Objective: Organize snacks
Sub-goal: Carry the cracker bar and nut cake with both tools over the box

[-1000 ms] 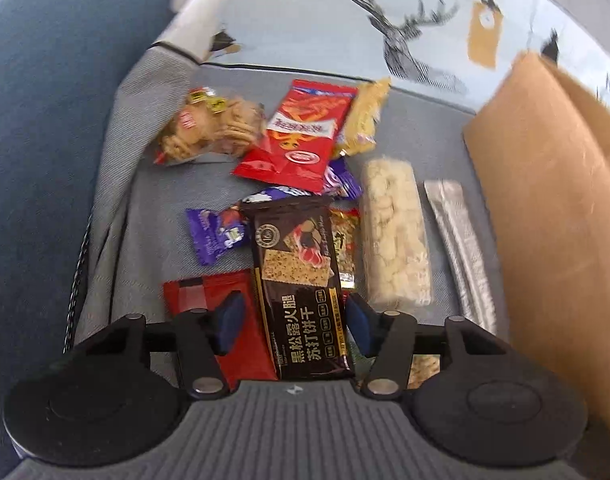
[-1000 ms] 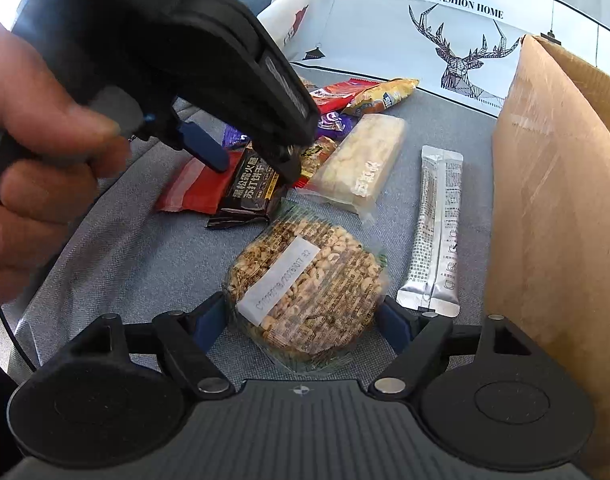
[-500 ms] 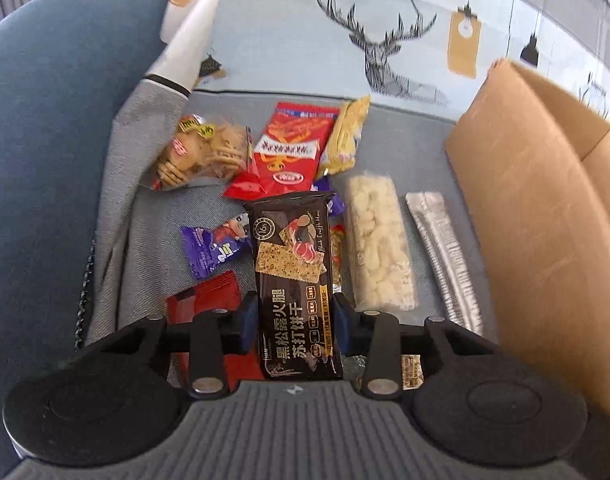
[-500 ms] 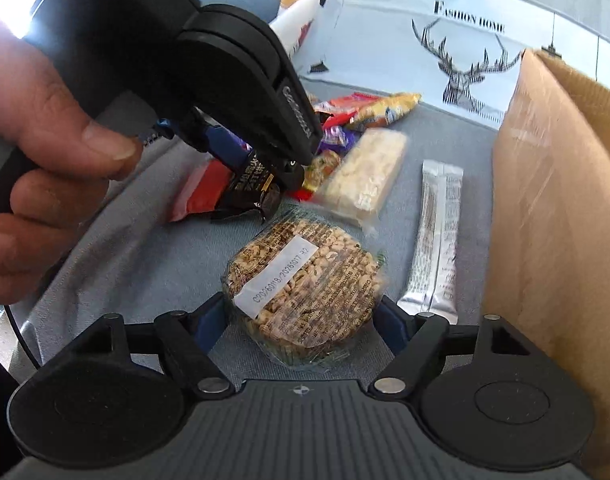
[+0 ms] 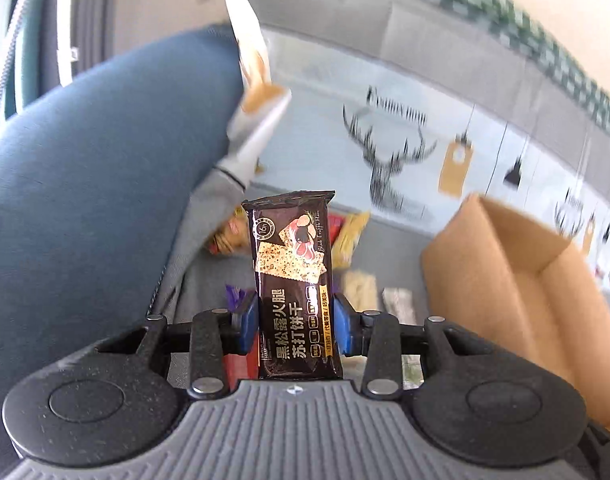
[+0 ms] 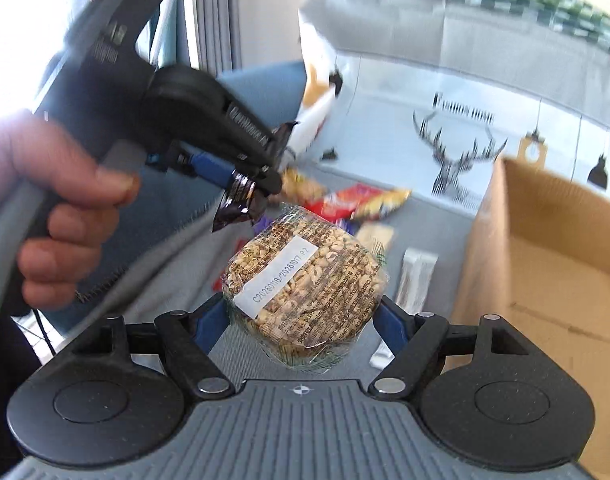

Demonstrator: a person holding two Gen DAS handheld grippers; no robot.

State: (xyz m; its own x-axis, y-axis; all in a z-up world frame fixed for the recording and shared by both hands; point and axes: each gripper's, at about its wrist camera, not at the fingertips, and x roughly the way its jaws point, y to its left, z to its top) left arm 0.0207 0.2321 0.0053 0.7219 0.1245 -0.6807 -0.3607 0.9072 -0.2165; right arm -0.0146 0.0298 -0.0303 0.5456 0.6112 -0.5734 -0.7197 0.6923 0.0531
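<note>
The left tool (image 5: 296, 322) is clamping the dark cracker packet (image 5: 293, 280) by its lower half, leaving it upright, while the right tool (image 6: 301, 320) is gripping the round puffed-grain cake (image 6: 305, 288). Both are hanging left of the open cardboard box (image 6: 545, 280), probably so the 2 snacks can drop inside.

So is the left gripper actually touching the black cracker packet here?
Touching. In the left wrist view both blue pads of the left gripper press the sides of the black cracker packet, which stands clear of the snacks below.
</note>
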